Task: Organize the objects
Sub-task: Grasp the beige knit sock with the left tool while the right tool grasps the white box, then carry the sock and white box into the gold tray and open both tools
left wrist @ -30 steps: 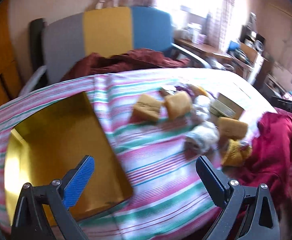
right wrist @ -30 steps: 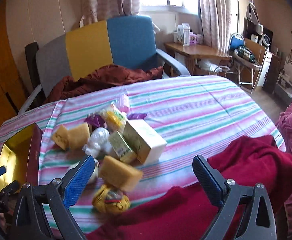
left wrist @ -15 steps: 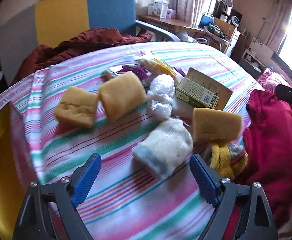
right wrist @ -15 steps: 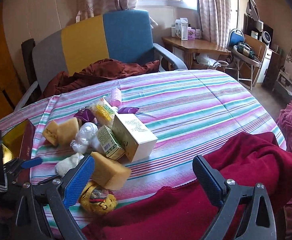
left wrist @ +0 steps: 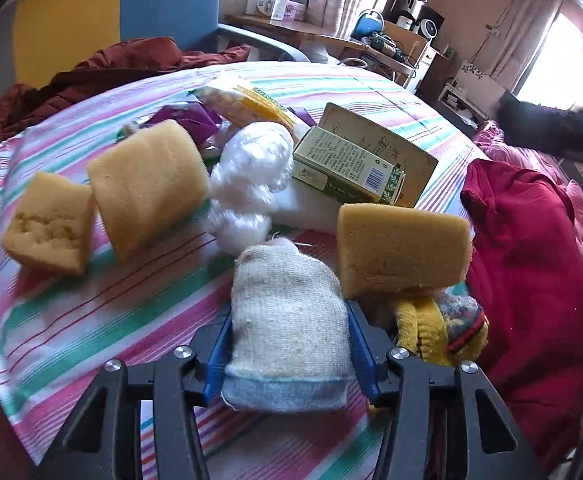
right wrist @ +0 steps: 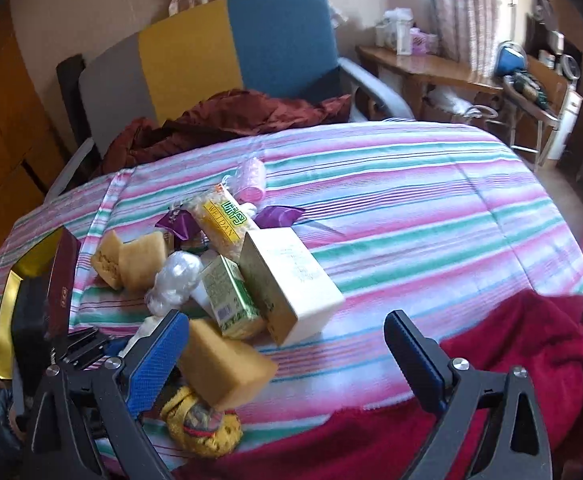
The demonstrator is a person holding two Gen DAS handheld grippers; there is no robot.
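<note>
Right wrist | yellow packet (right wrist: 224, 222) reads "WELDAN" | green carton (right wrist: 227, 294) print illegible

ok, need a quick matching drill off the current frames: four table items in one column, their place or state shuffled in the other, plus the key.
Items
1. rolled sock
2. sponge
3. green carton
4. gold-lined box

Places or states
A. resting on top of the yellow knit bundle
B. at the far left edge of the striped cloth, open
C. between the left tongs, pads against both sides
D. leaning on the bigger cream box

Pairs: 1-C, 2-A, 3-D, 4-B
</note>
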